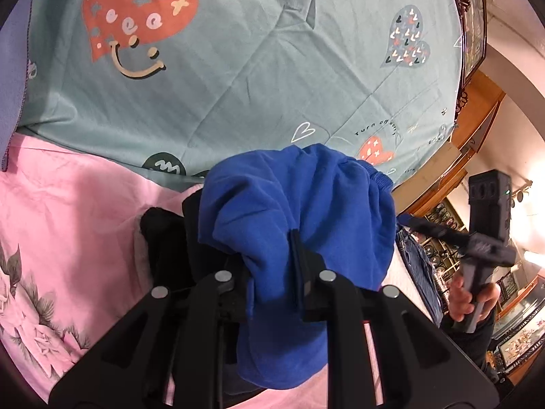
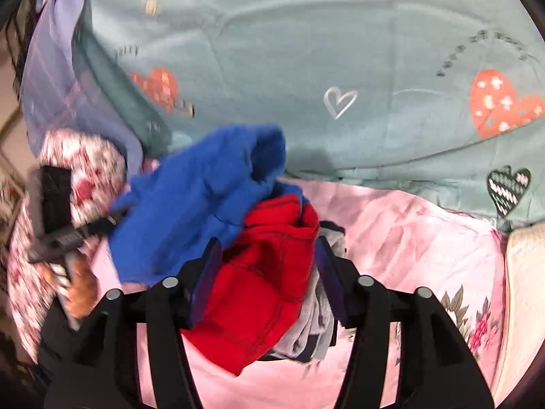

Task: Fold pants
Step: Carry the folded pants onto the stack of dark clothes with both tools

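The bright blue soft fleece pants (image 1: 293,211) hung bunched at the centre of the left wrist frame, above the pink floral bed sheet (image 1: 68,211). The left tongs (image 1: 272,272) were clamped narrow on a thick fold of that blue cloth. In the right wrist frame the right tongs (image 2: 265,272) stood fairly wide around a red stitched fabric section (image 2: 269,266); whether they actually pinched it I could not tell, and the view was blurred. Grey and dark cloth (image 2: 316,327) hung beside the red, and whether the red belonged to the same garment was unclear.

The pants looked light, limp and thick, likely to sag and bunch rather than slip; the gathered elastic waistband (image 1: 368,170) at centre right seemed the firmest place to take hold.

The teal heart-printed quilt (image 1: 238,68) filled the upper frame, smooth and bare, offering the widest room for spreading. The bed's edge ran down the right side, beside wooden furniture (image 1: 477,116).
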`<state>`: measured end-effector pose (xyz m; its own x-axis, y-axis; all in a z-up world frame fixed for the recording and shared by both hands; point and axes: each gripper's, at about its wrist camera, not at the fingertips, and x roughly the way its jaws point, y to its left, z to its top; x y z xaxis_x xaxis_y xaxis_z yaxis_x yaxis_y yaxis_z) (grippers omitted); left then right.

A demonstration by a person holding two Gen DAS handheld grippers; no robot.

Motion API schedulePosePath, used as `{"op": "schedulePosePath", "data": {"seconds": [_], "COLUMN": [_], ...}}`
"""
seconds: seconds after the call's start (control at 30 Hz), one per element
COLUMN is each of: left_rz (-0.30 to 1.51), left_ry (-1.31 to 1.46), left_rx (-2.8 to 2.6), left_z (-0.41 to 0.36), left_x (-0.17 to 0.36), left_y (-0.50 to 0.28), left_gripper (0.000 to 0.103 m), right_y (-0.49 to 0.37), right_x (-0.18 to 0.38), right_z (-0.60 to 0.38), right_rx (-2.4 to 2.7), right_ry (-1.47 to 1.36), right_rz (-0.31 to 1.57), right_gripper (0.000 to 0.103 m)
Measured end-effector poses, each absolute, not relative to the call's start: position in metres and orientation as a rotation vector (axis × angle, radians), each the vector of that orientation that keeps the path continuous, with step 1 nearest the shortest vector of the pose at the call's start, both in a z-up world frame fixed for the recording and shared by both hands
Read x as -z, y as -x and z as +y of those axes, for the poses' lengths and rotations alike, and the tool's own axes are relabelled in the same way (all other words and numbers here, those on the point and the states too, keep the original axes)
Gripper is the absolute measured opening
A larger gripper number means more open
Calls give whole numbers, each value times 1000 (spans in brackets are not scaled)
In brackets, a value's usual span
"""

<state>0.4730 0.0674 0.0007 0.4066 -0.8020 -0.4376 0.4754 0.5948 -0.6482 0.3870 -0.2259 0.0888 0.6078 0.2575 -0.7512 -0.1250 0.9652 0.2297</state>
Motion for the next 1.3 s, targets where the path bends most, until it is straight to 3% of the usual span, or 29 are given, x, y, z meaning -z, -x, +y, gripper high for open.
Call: {"op": "schedulePosePath", "data": {"seconds": [0.07,0.37,0.4,0.43,0.53,0.73,0.83,0.9,1.03,1.17,1.3], "left_rz": [801,800,799,798,800,809,801,770,798,856,855], "left_ry": [473,481,478,469,464,447,428,391,356,318,271], "left_rx": [848,854,853,844,824,828,828,795,763,710,622], "left_z": [68,71,71,70,71,75,76,79,74,56,46], "left_x": [1,4,3,3,2,-12,-23,-30,-25,-4,-3], "left_y": [-473,-473,-472,-472,-472,-468,-463,-456,-455,-461,-462], "left_gripper": [17,17,17,17,19,31,47,70,71,72,72], "right_y": [-391,-453,-455,-457,-453,-416,-382,-353,-327,-358,-373], "right_x": [-97,-78,-74,-72,-77,-120,-131,-132,-106,-40,-22], "right_z": [-231,-217,-212,-207,-192,-170,-170,-176,-207,-224,-219], "right_rx": [-250,-316,-323,-330,-326,-332,-290,-253,-181,-90,-42], "right_ry": [-230,-351,-350,-333,-258,-200,-221,-227,-290,-307,-234], "right_rz": [868,975,980,981,924,771,762,714,676,780,789], "right_gripper": [69,69,65,35,26,25,25,25,25,26,35]}}
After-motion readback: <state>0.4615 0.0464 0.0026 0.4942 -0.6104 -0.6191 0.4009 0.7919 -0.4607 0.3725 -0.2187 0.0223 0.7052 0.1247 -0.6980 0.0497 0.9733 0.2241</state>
